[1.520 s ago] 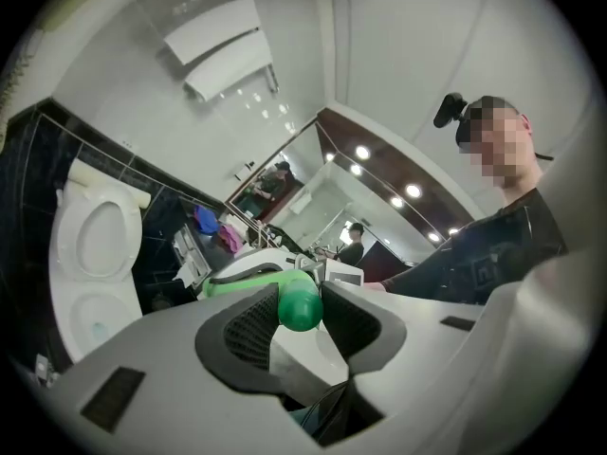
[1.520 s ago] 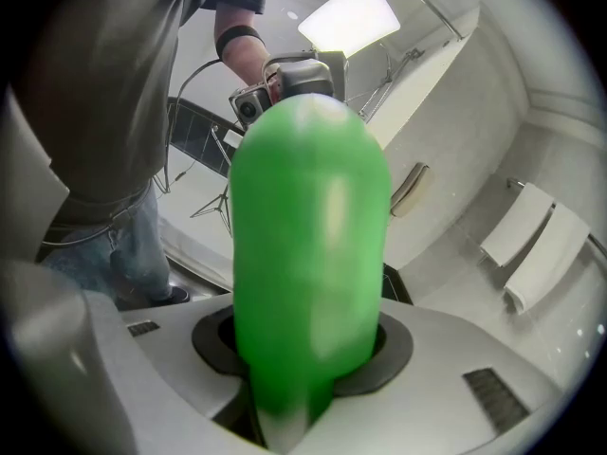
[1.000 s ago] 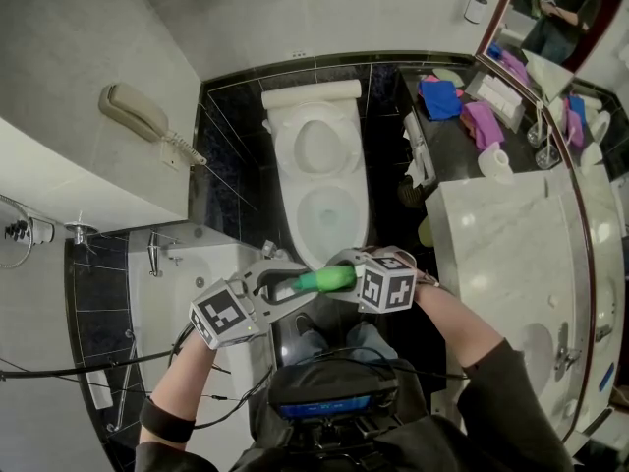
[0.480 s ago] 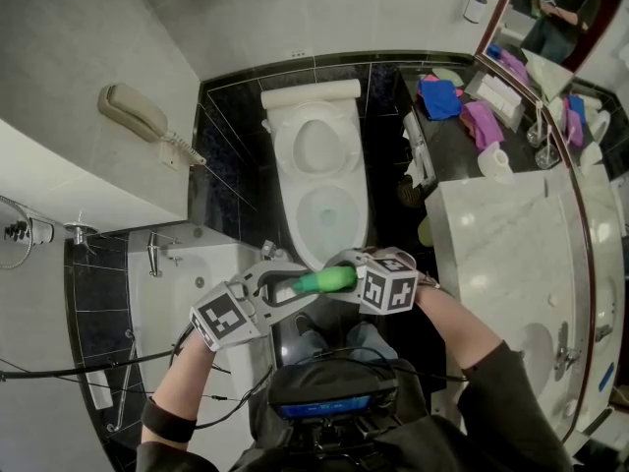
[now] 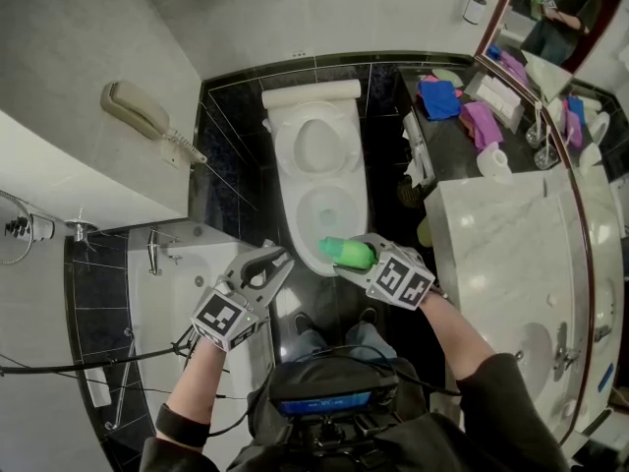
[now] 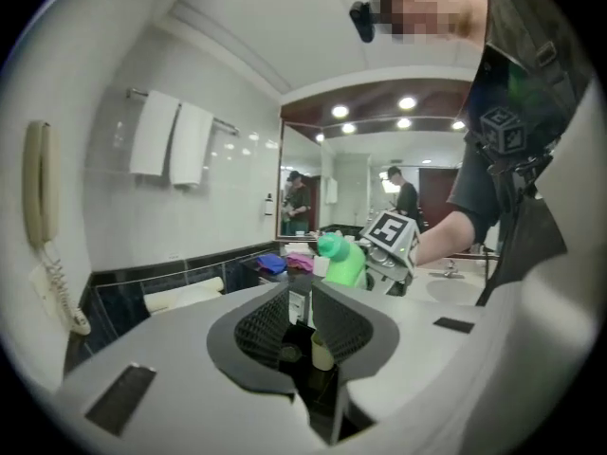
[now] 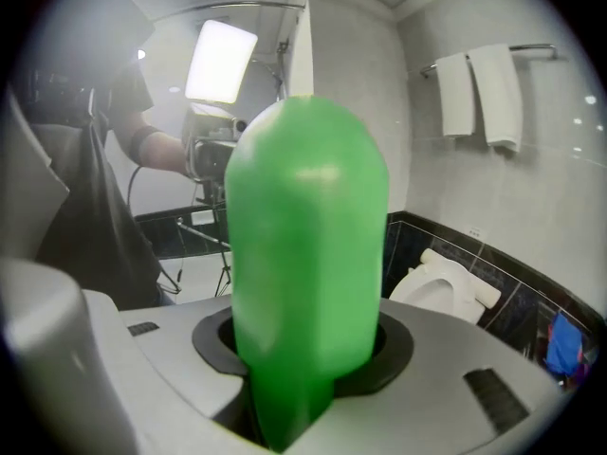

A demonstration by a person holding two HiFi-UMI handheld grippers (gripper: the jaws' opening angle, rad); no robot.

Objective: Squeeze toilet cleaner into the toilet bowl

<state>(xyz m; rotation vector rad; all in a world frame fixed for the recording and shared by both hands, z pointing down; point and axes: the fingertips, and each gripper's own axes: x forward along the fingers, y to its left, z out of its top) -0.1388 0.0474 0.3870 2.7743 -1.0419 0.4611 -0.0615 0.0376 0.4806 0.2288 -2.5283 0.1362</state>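
The white toilet (image 5: pixel 316 126) stands at the middle of the head view with its lid up and the bowl (image 5: pixel 327 209) showing. My right gripper (image 5: pixel 361 258) is shut on a green cleaner bottle (image 5: pixel 346 253), which lies across the bowl's front rim. In the right gripper view the bottle (image 7: pixel 305 254) fills the space between the jaws. My left gripper (image 5: pixel 276 260) hangs left of the bottle, apart from it. Its jaws have just been closing; a narrow gap remains and nothing is between them (image 6: pixel 302 313). The left gripper view shows the bottle (image 6: pixel 341 260) farther off.
A wall phone (image 5: pixel 138 114) hangs at the left above a white bathtub (image 5: pixel 192 278). A marble counter (image 5: pixel 501 234) with a basin runs along the right. Coloured cloths (image 5: pixel 440 97) and a paper roll (image 5: pixel 494 160) lie beyond it. Cables trail at lower left.
The left gripper let go of the bottle's end and drew back to the lower left. The right gripper swung the bottle up and right, toward the bowl's rim.
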